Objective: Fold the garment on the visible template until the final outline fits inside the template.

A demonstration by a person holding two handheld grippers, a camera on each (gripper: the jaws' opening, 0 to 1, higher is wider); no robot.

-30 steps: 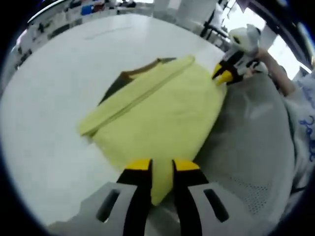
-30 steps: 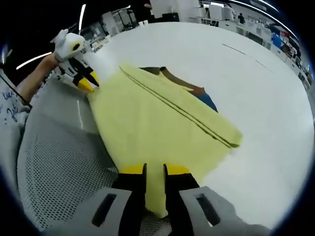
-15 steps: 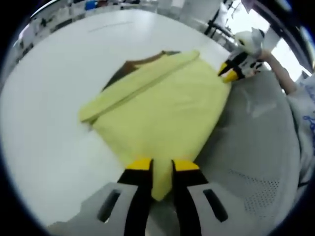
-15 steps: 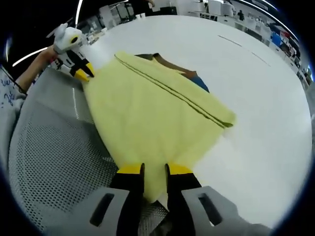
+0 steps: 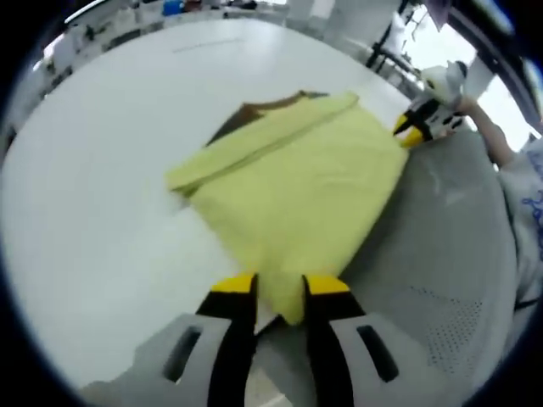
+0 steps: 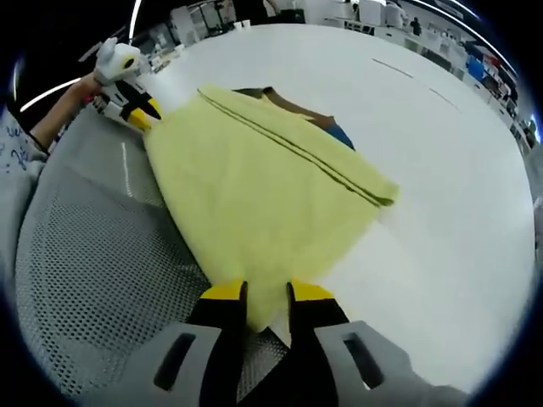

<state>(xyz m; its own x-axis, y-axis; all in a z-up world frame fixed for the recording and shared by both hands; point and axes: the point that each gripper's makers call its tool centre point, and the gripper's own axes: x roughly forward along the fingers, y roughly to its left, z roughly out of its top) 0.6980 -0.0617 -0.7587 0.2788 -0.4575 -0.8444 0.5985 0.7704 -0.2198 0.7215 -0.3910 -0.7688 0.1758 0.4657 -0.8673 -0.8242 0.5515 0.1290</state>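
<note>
In my left gripper view, my left gripper (image 5: 280, 288) sits at 6 o'clock with its two yellow-tipped jaws nearly closed on a corner of the yellow garment (image 5: 297, 182), the cloth pinched between them. The garment spreads away from the jaws toward 12 o'clock, a folded band running along its far edge, with a strip of brown (image 5: 267, 106) poking out beyond that band. It lies across the seam where the white surface (image 5: 93, 186) meets a grey mesh fabric (image 5: 441, 254); the white is at 9 o'clock, the grey at 3 o'clock. At about 2 o'clock I see my right gripper (image 5: 416, 134) with its yellow tips touching the garment's other near corner, a bare forearm (image 5: 484, 136) behind it.

In my right gripper view, the right gripper (image 6: 267, 295) is at 6 o'clock, jaws drawn close on a corner of the same garment (image 6: 254, 195), which tapers down into the narrow gap between them. The cloth fans out toward 11 o'clock, its stitched band along the far side; past that band I can make out brown and a bit of blue (image 6: 339, 136). The grey mesh (image 6: 93, 280) lies from 7 to 10 o'clock, the white surface (image 6: 441, 186) from 1 to 4 o'clock. At 10 to 11 o'clock the left gripper (image 6: 140, 114) meets the garment's far corner. I cannot make out any template outline.
</note>
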